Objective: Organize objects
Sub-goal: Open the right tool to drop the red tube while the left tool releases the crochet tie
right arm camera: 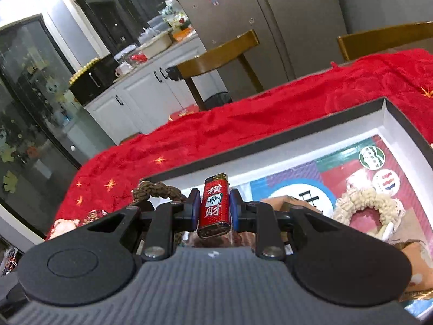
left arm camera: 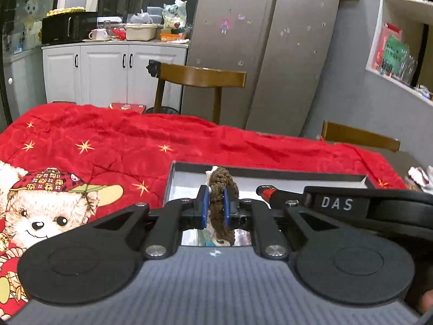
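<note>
1. My left gripper [left arm camera: 215, 208] is clamped on a brown braided scrunchie [left arm camera: 220, 189]: soft, light, squashy, so I pinch mid-band.
2. My right gripper [right arm camera: 215, 210] is closed across a red lighter [right arm camera: 215, 205]: rigid, slick, best held by its flat sides.
3. Both hang over the open box [right arm camera: 270, 146], whose far wall is at twelve o'clock.
4. A cream scrunchie [right arm camera: 365, 203] lies inside at three o'clock.

White capital letters "DAS" stand on the black body of the right gripper [left arm camera: 337, 204], seen from the left wrist view. White Chinese characters "横" and "财" run down the red lighter [right arm camera: 214, 206]. Print on the paper lining the box [right arm camera: 292, 146] is too small to read
</note>
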`<state>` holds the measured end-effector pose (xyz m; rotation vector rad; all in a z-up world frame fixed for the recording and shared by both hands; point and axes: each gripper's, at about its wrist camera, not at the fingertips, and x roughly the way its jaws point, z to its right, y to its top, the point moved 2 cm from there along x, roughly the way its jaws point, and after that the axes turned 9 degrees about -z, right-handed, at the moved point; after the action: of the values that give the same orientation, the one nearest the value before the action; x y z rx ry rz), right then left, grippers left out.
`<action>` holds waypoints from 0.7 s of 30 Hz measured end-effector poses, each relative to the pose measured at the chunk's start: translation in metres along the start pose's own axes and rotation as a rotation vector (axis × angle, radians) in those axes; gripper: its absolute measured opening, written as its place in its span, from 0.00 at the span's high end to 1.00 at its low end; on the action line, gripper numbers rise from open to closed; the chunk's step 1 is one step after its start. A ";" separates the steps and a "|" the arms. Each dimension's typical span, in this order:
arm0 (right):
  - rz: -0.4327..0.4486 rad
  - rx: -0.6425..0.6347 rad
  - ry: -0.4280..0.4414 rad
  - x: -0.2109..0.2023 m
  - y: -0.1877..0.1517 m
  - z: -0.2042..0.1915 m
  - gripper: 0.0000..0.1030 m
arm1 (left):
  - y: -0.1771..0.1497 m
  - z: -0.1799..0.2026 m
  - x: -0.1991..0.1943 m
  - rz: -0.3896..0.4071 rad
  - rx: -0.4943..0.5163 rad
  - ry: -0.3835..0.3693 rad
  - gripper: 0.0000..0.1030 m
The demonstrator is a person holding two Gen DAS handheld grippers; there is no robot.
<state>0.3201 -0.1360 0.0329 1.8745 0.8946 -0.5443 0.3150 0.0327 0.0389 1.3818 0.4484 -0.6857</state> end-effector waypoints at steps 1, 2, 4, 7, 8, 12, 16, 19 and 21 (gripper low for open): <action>-0.003 -0.004 -0.002 0.001 -0.001 0.000 0.75 | -0.001 0.001 0.003 0.002 -0.001 0.006 0.86; -0.007 -0.011 -0.006 0.002 -0.001 -0.001 0.74 | -0.002 0.001 0.004 -0.001 0.002 0.011 0.86; -0.011 -0.014 -0.013 0.004 -0.002 -0.001 0.74 | -0.003 0.000 0.009 -0.010 0.005 0.014 0.86; -0.017 -0.014 -0.014 0.005 0.000 0.002 0.74 | -0.004 -0.001 0.015 -0.032 0.001 0.018 0.86; -0.022 -0.011 -0.018 0.006 0.000 0.003 0.73 | -0.005 -0.001 0.016 -0.040 0.003 0.023 0.86; -0.040 0.020 0.003 0.006 -0.001 0.006 0.70 | -0.008 -0.001 0.021 -0.074 0.012 0.039 0.86; -0.020 0.021 0.015 0.002 0.000 0.008 0.44 | -0.006 -0.003 0.022 -0.097 0.005 0.022 0.83; -0.008 0.033 0.034 -0.004 0.003 0.008 0.40 | -0.006 -0.005 0.025 -0.126 0.000 0.021 0.65; 0.009 0.027 0.039 -0.011 0.005 0.006 0.38 | -0.005 -0.006 0.024 -0.130 -0.006 0.012 0.57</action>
<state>0.3170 -0.1464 0.0408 1.9186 0.9079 -0.5181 0.3299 0.0338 0.0188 1.3603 0.5532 -0.7815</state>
